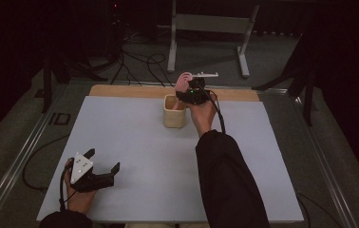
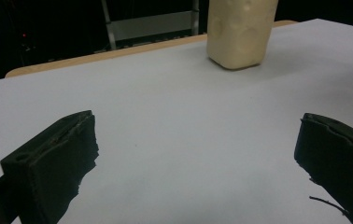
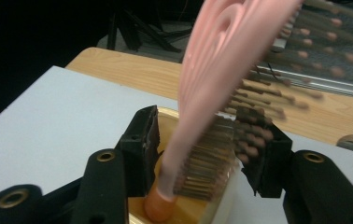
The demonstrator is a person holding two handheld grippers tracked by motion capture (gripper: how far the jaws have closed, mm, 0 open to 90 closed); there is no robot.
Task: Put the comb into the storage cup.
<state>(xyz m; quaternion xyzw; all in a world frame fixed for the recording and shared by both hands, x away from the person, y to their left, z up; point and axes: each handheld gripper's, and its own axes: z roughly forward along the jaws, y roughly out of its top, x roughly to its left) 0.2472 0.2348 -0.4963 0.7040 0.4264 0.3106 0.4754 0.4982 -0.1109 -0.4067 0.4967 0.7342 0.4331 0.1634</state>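
A pink hairbrush (image 1: 183,80) with brown bristles stands tilted, its handle end down inside a cream cup (image 1: 174,116) at the far middle of the table. My right gripper (image 1: 193,95) hovers just above the cup's rim. In the right gripper view the brush (image 3: 221,51) looks blurred between the parted jaws of that gripper (image 3: 202,140). The left jaw stands a little off the handle and the bristles brush the right jaw. My left gripper (image 1: 104,159) rests open near the front left corner. Nothing lies between the jaws of the left gripper (image 2: 195,140), which face the cup (image 2: 240,32).
A pale grey mat (image 1: 135,142) covers the table, with a wooden strip (image 1: 120,90) along its far edge. Beyond it stand a metal frame (image 1: 211,23) and dark cables on the floor (image 1: 139,61). The person's right sleeve (image 1: 225,180) crosses the front right.
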